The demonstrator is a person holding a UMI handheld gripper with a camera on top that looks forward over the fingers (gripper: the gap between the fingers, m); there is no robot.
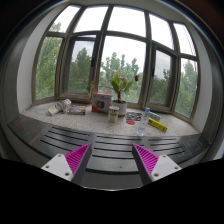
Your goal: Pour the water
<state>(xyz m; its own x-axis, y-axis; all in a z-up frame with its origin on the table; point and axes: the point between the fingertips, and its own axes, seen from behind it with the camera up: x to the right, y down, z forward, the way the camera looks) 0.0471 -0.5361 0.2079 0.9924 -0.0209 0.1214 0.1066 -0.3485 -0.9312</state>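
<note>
Two fingers: the tongs stood apart, pink pads facing inward, nothing between them.
Worktop: a pale slatted worktop lay just ahead of the fingers.
Bottle: a clear water bottle stood upright beyond the right finger, long axis vertical, cap up; its fill level could not be told.
Sill things: a red-and-white box, a white pot with a green plant, and a white container lying on its side.
Farthest: bay windows showed trees.
</note>
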